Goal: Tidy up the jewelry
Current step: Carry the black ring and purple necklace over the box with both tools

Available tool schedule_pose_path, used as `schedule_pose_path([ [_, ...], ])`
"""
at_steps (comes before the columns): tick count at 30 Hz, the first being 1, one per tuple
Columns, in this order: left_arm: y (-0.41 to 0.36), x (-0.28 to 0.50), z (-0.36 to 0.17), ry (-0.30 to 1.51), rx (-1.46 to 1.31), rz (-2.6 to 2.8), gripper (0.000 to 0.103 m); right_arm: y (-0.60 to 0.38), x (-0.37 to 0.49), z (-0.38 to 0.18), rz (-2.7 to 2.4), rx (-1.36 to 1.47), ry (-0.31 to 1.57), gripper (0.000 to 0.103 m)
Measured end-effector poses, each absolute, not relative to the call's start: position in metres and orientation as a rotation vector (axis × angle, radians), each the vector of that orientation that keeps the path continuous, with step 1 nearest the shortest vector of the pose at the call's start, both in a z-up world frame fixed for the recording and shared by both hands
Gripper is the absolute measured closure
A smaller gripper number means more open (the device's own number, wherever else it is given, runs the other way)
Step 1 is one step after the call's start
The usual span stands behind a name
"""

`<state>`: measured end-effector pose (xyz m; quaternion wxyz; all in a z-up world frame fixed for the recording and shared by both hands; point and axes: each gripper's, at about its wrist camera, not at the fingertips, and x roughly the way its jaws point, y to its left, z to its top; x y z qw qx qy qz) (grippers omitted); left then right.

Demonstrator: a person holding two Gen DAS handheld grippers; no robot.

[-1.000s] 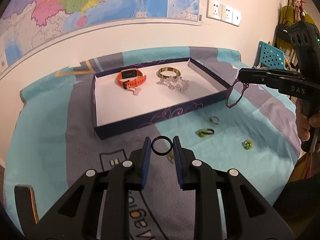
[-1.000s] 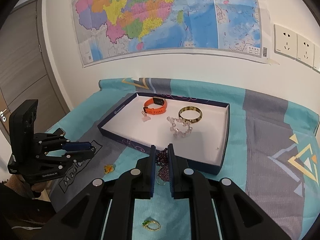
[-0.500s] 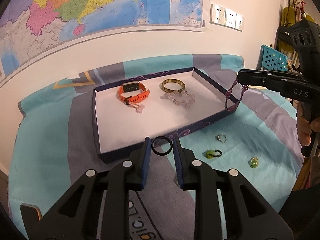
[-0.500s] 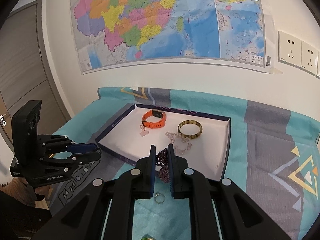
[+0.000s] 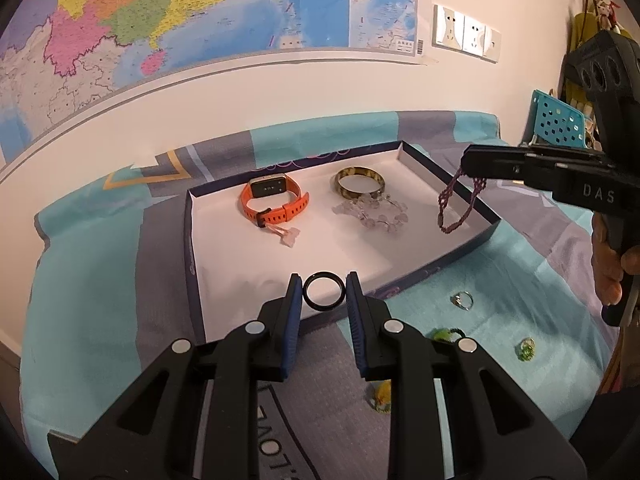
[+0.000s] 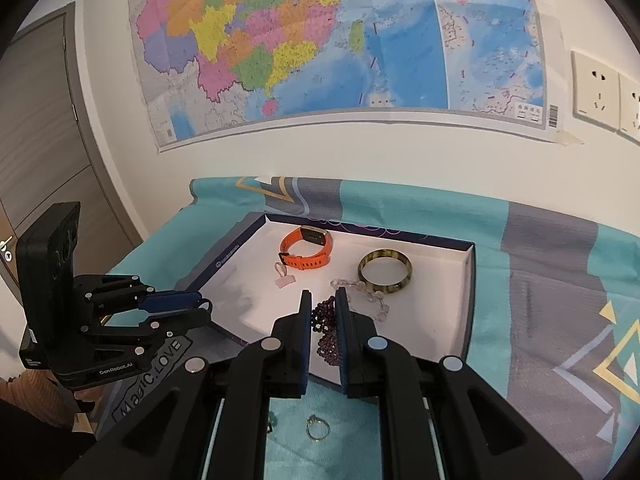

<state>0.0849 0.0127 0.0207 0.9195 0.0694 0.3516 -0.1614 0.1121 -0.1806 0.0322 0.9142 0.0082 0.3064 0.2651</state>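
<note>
Over white tray, L claw grips smooth black ring.

Hidden and cut-off parts around both grippers

The purple beaded bracelet shows only partly between the right gripper pads, its lower loop hidden behind them; a yellow trinket and a green ring sit half covered under the left gripper's right arm; the small clear charm ahead of the right gripper is too small to identify
</note>
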Motion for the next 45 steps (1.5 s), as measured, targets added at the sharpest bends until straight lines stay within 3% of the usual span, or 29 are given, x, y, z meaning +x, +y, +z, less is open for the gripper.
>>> schedule_pose_path([
  [45, 0.012, 0.155, -0.01, 0.836, 0.118, -0.278, 0.08, -0.165, 0.186, -0.009, 0.556, 0.122, 0.767, 0.093],
])
